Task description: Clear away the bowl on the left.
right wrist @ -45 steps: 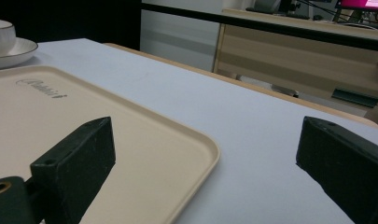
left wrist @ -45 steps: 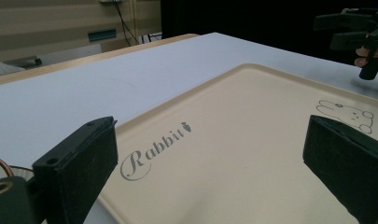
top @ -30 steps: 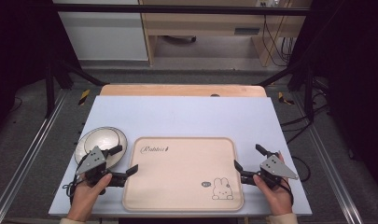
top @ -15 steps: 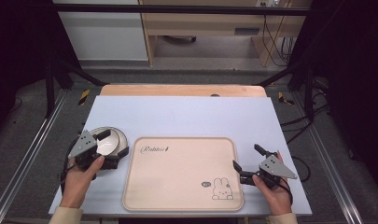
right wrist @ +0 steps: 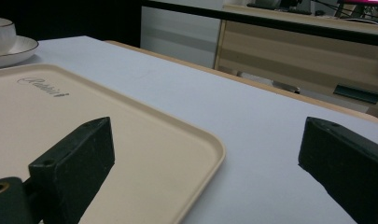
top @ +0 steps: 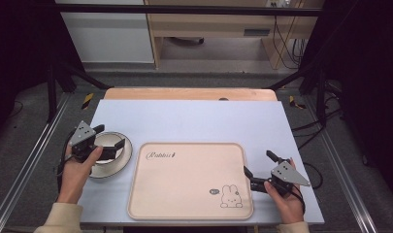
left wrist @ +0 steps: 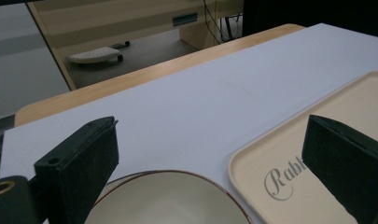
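We hold our left gripper [top: 108, 136] over the plate [top: 117, 160], with its fingers [left wrist: 79, 163] spread wide apart and pinching nothing. The plate is white with a thin dark line around its rim, and it sits on the left side of the bench [top: 194, 119], just beside the left edge of the tray [top: 184, 182]. In the left gripper view we see the plate's rim low between the two black fingers, and the tray's corner with curly writing on it is close to one finger. We cannot tell if the fingers touch the plate or hang just above it. Our left hand [top: 77, 165] is wrapped around the gripper's handle. The tray is pale pink and lies flat in the middle of the bench, with a small bunny picture [top: 231, 195] near its front right corner. Our right gripper [top: 258, 169] is by the right edge of the tray, held in our right hand [top: 286, 201]. Its fingers are spread wide too, and they hold nothing. In the right gripper view one finger is over the tray's edge and the other is over the bare bench. Far off in that view we see the plate with a small bowl [right wrist: 2, 35] on it.
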### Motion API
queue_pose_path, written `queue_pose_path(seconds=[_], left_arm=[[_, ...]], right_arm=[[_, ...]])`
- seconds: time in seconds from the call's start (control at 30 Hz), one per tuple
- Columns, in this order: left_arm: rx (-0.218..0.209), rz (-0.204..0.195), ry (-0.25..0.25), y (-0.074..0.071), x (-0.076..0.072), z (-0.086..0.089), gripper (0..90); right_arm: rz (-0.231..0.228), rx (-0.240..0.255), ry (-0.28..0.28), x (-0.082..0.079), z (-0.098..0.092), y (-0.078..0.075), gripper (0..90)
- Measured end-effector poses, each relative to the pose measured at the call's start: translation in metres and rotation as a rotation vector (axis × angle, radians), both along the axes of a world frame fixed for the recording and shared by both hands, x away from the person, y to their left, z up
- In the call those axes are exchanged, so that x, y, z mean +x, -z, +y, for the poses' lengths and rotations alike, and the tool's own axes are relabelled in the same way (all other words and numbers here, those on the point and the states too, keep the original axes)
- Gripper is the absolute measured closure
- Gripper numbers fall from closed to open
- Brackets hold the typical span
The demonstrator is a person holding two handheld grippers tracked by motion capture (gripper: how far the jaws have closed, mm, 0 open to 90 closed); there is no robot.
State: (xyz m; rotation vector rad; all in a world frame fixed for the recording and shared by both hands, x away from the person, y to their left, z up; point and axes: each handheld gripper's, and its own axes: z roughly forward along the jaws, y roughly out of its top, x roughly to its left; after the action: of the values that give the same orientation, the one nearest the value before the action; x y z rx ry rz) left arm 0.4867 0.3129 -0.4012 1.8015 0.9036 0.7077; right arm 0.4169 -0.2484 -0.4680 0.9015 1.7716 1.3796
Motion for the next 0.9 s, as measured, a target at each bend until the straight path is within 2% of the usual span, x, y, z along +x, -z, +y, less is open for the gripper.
queue_pose_path(seconds=[0.1, 0.17, 0.3, 0.47, 0.63, 0.9], left_arm=[[0.009, -0.007, -0.015, -0.001, -0.002, 0.003, 3.8], [0.027, -0.007, -0.046, -0.003, -0.004, 0.011, 4.1], [0.016, 0.002, -0.068, -0.003, -0.005, 0.018, 4.2], [0.021, 0.013, -0.126, -0.002, -0.006, 0.030, 7.4], [0.005, 0.039, -0.192, 0.003, -0.006, 0.041, 7.6], [0.027, 0.098, -0.248, 0.012, -0.006, 0.046, 8.0]], right_arm=[[0.001, -0.004, -0.002, 0.000, 0.000, 0.000, 3.7], [0.006, -0.003, -0.005, 0.000, 0.002, 0.001, 3.7], [0.007, -0.009, -0.009, 0.000, 0.002, 0.001, 3.7], [0.015, -0.011, -0.011, 0.000, 0.004, 0.002, 3.6], [0.012, -0.012, -0.017, 0.001, 0.005, 0.002, 3.6], [0.012, -0.011, -0.017, 0.000, 0.005, 0.002, 3.6]])
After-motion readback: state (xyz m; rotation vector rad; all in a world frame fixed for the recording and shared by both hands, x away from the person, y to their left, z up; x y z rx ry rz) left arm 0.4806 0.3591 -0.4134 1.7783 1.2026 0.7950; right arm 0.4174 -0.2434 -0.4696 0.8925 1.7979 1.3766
